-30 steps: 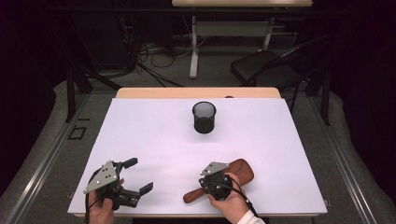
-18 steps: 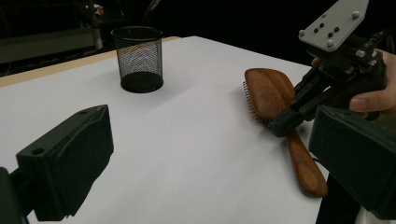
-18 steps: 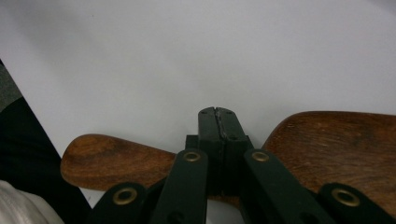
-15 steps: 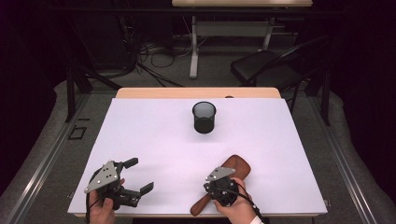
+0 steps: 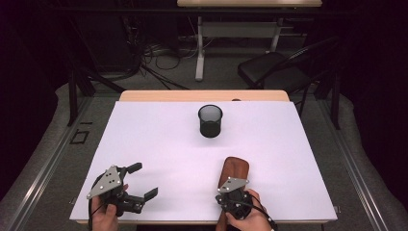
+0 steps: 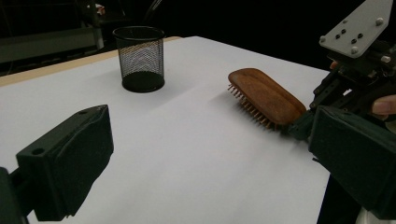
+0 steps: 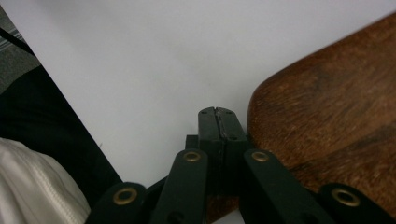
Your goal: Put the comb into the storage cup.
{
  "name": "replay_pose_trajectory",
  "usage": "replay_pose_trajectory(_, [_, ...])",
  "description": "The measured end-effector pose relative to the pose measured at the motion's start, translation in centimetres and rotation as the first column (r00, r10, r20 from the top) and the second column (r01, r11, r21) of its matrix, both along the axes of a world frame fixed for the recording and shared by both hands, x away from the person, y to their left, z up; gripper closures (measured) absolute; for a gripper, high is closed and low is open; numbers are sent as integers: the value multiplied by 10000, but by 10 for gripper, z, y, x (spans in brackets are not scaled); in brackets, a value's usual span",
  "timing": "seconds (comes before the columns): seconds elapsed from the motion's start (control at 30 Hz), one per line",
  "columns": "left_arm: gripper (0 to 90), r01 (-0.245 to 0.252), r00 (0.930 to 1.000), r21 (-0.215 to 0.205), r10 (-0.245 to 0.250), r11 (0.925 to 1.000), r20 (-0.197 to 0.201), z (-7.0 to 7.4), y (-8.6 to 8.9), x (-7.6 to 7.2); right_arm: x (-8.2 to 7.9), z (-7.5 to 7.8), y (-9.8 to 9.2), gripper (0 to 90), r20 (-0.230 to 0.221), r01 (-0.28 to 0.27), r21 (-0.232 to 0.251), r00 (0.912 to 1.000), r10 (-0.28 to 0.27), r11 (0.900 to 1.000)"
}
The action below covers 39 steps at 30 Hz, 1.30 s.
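The right gripper (image 5: 234, 198) clenches the brown wooden hairbrush (image 5: 234, 171) near the table's (image 5: 159, 139) front edge, left gripper (image 5: 139, 182) spread empty — the black mesh cup (image 5: 210, 120), probably its destination, stands unfilled.

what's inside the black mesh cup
Nothing sticks up above the rim of the mesh cup, and from the left gripper view its wire wall shows no shape inside. The very bottom is dark in both views, so something small and flat there can't be ruled out.

Mesh cup (image 5: 210, 121) standing mid-table, hairbrush (image 5: 234, 172) lying near front right, open tabletop (image 5: 144, 134) elsewhere
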State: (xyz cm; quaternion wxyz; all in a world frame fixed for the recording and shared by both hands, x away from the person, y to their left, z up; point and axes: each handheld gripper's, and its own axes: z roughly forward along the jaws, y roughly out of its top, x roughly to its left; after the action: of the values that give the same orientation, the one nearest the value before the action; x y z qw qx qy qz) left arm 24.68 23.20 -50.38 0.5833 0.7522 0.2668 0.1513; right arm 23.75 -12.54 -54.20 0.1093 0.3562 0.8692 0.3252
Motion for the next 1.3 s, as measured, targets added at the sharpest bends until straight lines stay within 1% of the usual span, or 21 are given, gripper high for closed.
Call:
replay_pose_trajectory(0.1, [1,-32,10000,-25,32,10000,3,0,0,0,-4,-1,-5,900,-74,86,-30,9999,-86,10000])
replay_pose_trajectory(0.17, [1,-62,10000,-21,62,10000,5,0,0,0,-5,-2,-9,900,-34,124,15,9999,-124,9999])
replay_pose_trajectory(0.27, [1,-72,10000,-28,72,10000,7,0,0,0,-6,-2,-13,900,-138,215,36,9997,-214,9998])
replay_pose_trajectory(0.3, [1,-102,9999,-45,102,9999,7,0,0,0,-7,-2,-17,900,-157,300,38,9994,-299,9995])
replay_pose_trajectory(0.43, [1,-85,10000,3,85,10000,15,0,0,0,-10,-3,-25,900,-314,449,167,9985,-444,9989])
replay_pose_trajectory(0.6, [1,-64,10000,4,64,10000,28,0,0,0,-13,-2,-32,900,-315,602,223,9977,-595,9979])
replay_pose_trajectory(0.63, [1,-88,10000,15,88,10000,26,0,0,0,-14,-2,-35,900,-260,634,292,9977,-626,9976])
replay_pose_trajectory(0.77, [1,-86,10000,-6,86,10000,7,0,1,0,-16,-2,-41,900,-306,727,270,9969,-718,9970])
replay_pose_trajectory(0.8, [1,-84,10000,1,84,10000,13,0,1,0,-17,-3,-45,900,-365,802,280,9962,-792,9964])
replay_pose_trajectory(0.9, [1,-51,10000,15,51,10000,20,0,1,0,-18,-3,-51,900,-295,933,322,9953,-923,9951])
replay_pose_trajectory(0.97, [1,-51,10000,30,51,10000,18,0,0,0,-18,-3,-55,900,-333,1047,340,9941,-1036,9939])
replay_pose_trajectory(1.1, [1,-53,10000,17,53,10000,27,0,1,0,-18,-3,-63,900,-358,1205,416,9922,-1190,9918])
replay_pose_trajectory(1.13, [1,-66,10000,38,66,10000,20,0,1,0,-18,-4,-64,900,-287,1243,437,9920,-1231,9913])
replay_pose_trajectory(1.23, [1,-68,10000,19,68,10000,29,0,1,0,-17,-4,-67,900,-341,1364,445,9903,-1349,9897])
replay_pose_trajectory(1.27, [1,-67,10000,24,67,10000,31,0,1,0,-17,-4,-67,900,-299,1368,514,9903,-1354,9893])
replay_pose_trajectory(1.3, [1,-67,10000,24,67,10000,31,0,1,0,-17,-4,-68,900,-363,1428,480,9893,-1412,9886])
